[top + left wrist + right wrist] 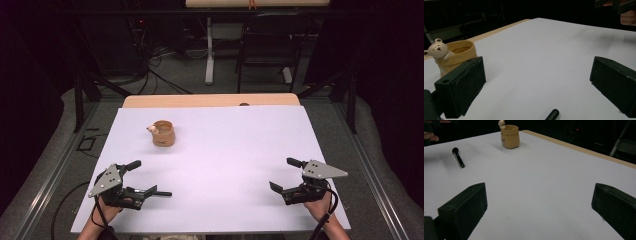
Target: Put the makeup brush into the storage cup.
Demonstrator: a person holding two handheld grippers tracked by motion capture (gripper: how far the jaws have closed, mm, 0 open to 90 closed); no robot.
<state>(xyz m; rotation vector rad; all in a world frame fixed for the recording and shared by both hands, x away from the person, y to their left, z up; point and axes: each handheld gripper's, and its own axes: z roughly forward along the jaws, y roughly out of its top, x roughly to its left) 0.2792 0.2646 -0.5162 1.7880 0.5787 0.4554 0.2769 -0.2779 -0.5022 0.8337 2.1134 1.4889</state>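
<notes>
Left gripper (150,177) wide open, empty, black pen (161,193) between jaws, right gripper (282,175) likewise open.

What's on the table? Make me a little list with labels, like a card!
surface: white table top, wooden edge at the far side
cup: tan cup standing upright at the far left, a small bear figure on its rim
pen: black pen lying flat near the left hand-held gripper
left hand-held gripper: jaws open, nothing between them, low over the near left of the table
right hand-held gripper: jaws open, nothing between them, near right
touching: neither hand-held gripper touches the cup
</notes>
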